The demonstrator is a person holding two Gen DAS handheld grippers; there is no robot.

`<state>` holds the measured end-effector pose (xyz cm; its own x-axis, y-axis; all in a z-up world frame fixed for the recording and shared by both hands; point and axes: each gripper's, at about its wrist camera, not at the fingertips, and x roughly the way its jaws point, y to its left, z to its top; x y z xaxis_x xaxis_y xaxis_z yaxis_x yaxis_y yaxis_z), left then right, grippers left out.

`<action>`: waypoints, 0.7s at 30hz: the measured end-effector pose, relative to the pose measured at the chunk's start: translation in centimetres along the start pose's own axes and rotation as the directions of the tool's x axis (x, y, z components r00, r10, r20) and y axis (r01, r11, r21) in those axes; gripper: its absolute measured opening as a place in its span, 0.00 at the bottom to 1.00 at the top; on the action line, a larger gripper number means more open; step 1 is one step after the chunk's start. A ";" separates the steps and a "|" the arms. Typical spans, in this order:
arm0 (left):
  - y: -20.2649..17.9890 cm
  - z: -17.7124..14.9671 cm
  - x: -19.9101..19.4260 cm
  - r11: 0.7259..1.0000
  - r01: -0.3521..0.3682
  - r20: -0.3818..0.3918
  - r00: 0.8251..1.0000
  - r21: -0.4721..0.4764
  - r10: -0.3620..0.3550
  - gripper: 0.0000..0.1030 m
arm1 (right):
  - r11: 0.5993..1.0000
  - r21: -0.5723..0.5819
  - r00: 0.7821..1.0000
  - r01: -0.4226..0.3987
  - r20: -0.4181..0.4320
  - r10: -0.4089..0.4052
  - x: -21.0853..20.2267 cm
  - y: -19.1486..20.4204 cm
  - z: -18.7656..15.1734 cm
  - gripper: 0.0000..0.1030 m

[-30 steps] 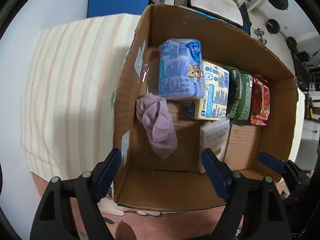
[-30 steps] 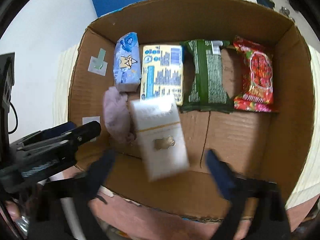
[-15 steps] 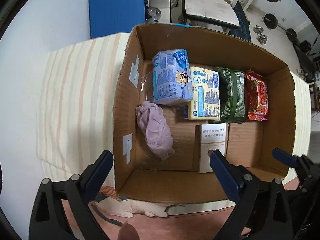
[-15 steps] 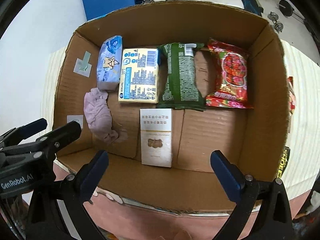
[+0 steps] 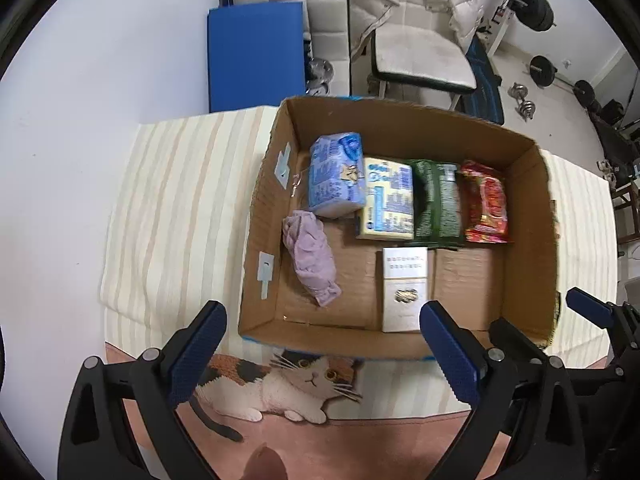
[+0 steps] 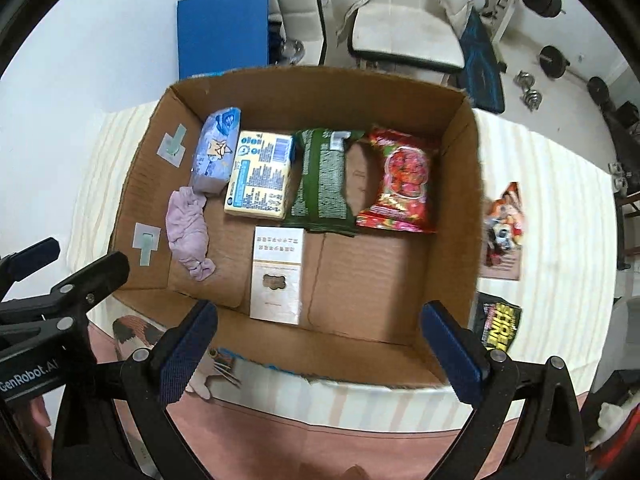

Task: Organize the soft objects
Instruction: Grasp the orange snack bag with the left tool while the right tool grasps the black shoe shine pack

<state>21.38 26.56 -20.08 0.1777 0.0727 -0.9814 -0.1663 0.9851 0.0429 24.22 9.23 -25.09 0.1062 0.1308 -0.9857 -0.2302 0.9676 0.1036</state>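
An open cardboard box (image 5: pixel 256 216) (image 6: pixel 476 184) stands on a striped cloth. Along its far side lie a blue tissue pack (image 5: pixel 336 174) (image 6: pixel 214 150), a yellow pack (image 5: pixel 386 204) (image 6: pixel 260 174), a green bag (image 5: pixel 436 204) (image 6: pixel 324 180) and a red snack bag (image 5: pixel 486 208) (image 6: pixel 402 184). A crumpled lilac cloth (image 5: pixel 312 256) (image 6: pixel 188 232) and a white flat box (image 5: pixel 404 288) (image 6: pixel 276 276) lie nearer. My left gripper (image 5: pixel 324 356) and right gripper (image 6: pixel 320 352) are both open and empty, above the box's near edge.
Two loose snack packets lie on the cloth right of the box, one colourful (image 6: pixel 504 232) and one black-and-yellow (image 6: pixel 498 328). A cat picture (image 5: pixel 296 384) is on the mat at the near edge. A blue mat (image 5: pixel 256 56), white chairs and gym weights stand beyond.
The white flat box has dropped from above the box and now lies on its floor. Both grippers have pulled back and up, away from the box, still open.
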 end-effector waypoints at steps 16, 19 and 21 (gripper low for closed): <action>-19.6 2.9 -3.8 0.923 -0.115 0.128 0.989 0.368 0.073 0.96 | 0.927 0.372 0.999 -0.049 0.005 0.051 -0.6 -17.5 -6.8 1.00; -25.8 4.7 -0.5 0.865 -0.117 0.078 0.993 0.489 0.090 0.96 | 0.896 0.443 0.999 -0.005 -0.036 0.023 2.3 -21.2 -7.7 1.00; -29.1 5.7 1.8 0.829 -0.120 0.051 0.993 0.546 0.111 0.96 | 0.872 0.489 0.997 0.005 -0.071 0.034 4.7 -23.2 -8.2 1.00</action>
<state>32.05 -1.06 -22.01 0.2070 0.1892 -0.9599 0.3700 0.8931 0.2559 22.16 -14.39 -33.21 0.0292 0.1479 -0.9886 0.2732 0.9501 0.1503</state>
